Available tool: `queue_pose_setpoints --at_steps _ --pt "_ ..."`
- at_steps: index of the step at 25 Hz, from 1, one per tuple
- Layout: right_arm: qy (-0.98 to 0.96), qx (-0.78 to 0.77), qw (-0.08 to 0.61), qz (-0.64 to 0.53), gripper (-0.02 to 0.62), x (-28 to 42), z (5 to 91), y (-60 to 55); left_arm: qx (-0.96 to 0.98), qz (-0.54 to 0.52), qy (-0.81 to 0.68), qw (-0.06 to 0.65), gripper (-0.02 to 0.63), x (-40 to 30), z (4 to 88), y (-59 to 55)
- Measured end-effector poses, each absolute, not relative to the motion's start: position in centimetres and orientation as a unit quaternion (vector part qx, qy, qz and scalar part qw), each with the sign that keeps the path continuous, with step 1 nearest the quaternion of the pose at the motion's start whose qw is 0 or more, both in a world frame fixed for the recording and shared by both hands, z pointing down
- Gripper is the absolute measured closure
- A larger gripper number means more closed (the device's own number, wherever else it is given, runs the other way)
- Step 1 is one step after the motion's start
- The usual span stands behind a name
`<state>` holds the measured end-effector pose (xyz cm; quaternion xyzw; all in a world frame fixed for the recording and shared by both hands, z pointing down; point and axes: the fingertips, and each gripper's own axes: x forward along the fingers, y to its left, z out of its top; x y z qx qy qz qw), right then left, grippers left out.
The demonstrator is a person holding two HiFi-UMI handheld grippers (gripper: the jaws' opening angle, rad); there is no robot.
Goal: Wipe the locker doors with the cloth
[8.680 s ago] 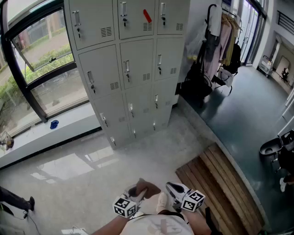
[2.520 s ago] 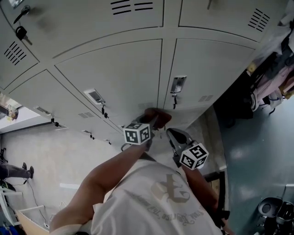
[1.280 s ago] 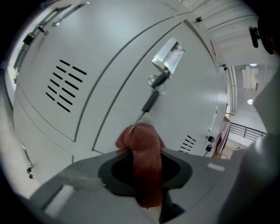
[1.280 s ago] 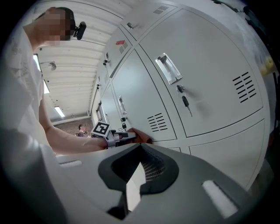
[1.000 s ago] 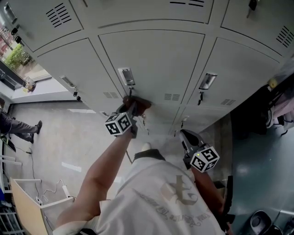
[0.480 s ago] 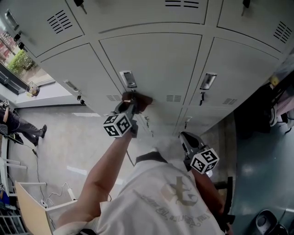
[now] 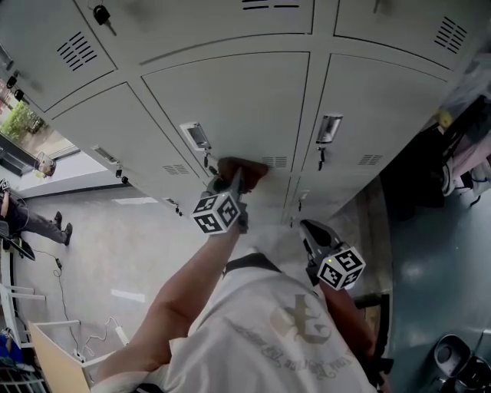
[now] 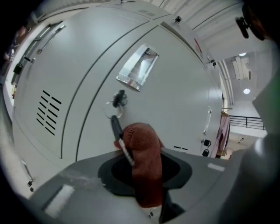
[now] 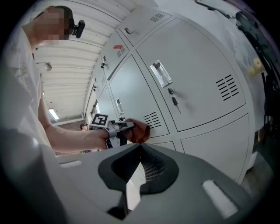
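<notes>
A reddish-brown cloth (image 7: 244, 170) is pressed against a grey locker door (image 7: 238, 100), low down between its hanging key (image 7: 207, 163) and its vent slots (image 7: 275, 161). My left gripper (image 7: 235, 183) is shut on the cloth (image 8: 144, 162), which fills the space between the jaws. The door's key (image 8: 117, 124) dangles right beside the cloth, under the handle plate (image 8: 138, 68). My right gripper (image 7: 309, 226) hangs lower and back from the lockers, shut with nothing in it (image 9: 140, 146). From there I see the left gripper (image 9: 117, 129) and the cloth (image 9: 137, 130) on the door.
Neighbouring locker doors have handles (image 7: 329, 127) and keys (image 7: 100, 15). Hanging bags and coats (image 7: 464, 115) stand at the right end of the lockers. A person (image 7: 19, 224) stands on the pale floor at the far left, and an open box (image 7: 46, 353) sits low on the left.
The left gripper has slid the cloth to the right along the door, from just under the handle toward the vent slots. The right gripper has stayed where it was.
</notes>
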<state>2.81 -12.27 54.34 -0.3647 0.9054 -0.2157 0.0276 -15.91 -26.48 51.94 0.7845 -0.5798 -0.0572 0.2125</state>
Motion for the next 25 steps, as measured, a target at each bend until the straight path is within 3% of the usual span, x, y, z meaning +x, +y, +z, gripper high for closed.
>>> queue_pose_setpoints --at_steps 10,16,20,25 --pt "0.896 -0.388 0.036 -0.214 0.588 4.8 54.3 -12.0 0.846 0.031 -0.515 0.132 0.492 -6.6 49.9 -27.0" --pt "0.891 -0.399 0.040 -0.211 0.588 5.9 54.2 -11.8 0.871 0.099 -0.481 0.017 0.494 -1.9 48.4 -27.1" --pt "0.890 -0.401 0.045 -0.212 0.588 6.5 54.1 -11.8 0.858 0.153 -0.485 -0.068 0.497 -1.1 47.7 -27.3" --pt "0.893 -0.393 0.048 -0.215 0.588 6.2 54.1 -12.1 0.839 0.185 -0.501 -0.104 0.497 -2.5 46.8 -27.3"
